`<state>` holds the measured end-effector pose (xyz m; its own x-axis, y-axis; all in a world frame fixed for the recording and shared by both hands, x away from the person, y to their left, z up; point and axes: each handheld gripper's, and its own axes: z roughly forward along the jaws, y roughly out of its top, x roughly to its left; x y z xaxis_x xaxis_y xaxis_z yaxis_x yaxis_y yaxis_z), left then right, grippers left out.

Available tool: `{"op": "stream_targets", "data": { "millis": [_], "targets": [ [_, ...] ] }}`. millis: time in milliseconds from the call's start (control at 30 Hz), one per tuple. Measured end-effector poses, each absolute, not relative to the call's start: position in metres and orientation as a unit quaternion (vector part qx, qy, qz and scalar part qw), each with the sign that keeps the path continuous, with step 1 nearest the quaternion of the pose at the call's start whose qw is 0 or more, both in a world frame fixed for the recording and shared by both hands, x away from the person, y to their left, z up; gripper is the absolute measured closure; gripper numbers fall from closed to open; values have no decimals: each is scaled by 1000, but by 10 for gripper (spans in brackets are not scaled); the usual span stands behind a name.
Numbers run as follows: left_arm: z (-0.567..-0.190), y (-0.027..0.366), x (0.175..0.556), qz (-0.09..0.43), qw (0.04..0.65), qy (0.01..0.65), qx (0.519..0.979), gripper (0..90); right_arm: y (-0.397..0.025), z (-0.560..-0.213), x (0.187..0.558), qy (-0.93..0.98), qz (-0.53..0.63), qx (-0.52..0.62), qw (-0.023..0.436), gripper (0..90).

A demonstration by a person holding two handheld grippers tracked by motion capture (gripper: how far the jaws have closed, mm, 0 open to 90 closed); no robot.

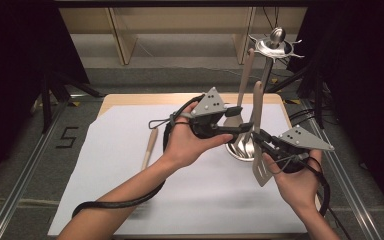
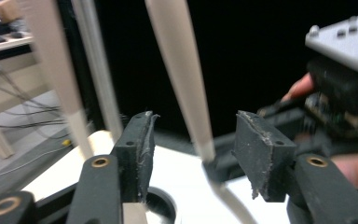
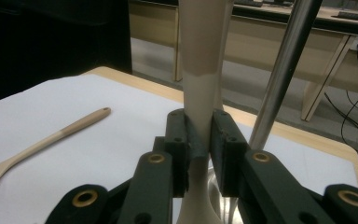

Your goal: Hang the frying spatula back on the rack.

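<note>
A slotted spatula [image 1: 261, 171] with a pale wooden handle [image 3: 200, 70] stands upright beside the metal utensil stand [image 1: 266, 75]. My right gripper [image 1: 259, 138] [image 3: 199, 135] is shut on the lower part of that handle. My left gripper [image 1: 246, 131] [image 2: 193, 135] comes in from the left and is open, its jaws on either side of the same handle [image 2: 179, 70] without touching it. The right gripper's grey plate [image 2: 345, 42] shows just beyond.
A second wooden-handled utensil [image 1: 246, 75] hangs by the stand's pole [image 3: 284, 70], above its round base [image 1: 237, 152]. A wooden spoon [image 1: 150, 146] [image 3: 42, 140] lies on the white sheet [image 1: 130, 200] to the left. Dark frames border the table on both sides.
</note>
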<state>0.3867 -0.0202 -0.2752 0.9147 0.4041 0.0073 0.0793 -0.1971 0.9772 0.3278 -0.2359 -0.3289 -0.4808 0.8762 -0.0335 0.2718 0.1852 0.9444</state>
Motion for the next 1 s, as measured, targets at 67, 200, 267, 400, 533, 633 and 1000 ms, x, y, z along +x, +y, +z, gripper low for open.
{"op": "stream_targets", "data": {
  "millis": [67,200,267,400,533,633,1000],
  "targets": [
    [-274,-28,390,138,607,165,765,486,-236,-329,327,702,494,405,314,790],
    [-274,-40,395,122,621,170,756,516,-239,-330,326,708,489,396,319,790],
    [-274,-42,394,122,622,166,755,526,-238,-330,325,707,491,402,312,790],
    [-275,-44,393,122,632,169,746,594,-239,-330,325,702,496,396,324,790],
    [-274,-44,393,129,636,167,743,656,-235,-330,323,703,499,402,309,789],
    [-274,-42,392,125,641,167,739,700,-235,-331,323,700,500,397,320,789],
    [-266,-34,389,98,656,127,737,734,-234,-328,321,704,527,365,306,784]
  ]
}}
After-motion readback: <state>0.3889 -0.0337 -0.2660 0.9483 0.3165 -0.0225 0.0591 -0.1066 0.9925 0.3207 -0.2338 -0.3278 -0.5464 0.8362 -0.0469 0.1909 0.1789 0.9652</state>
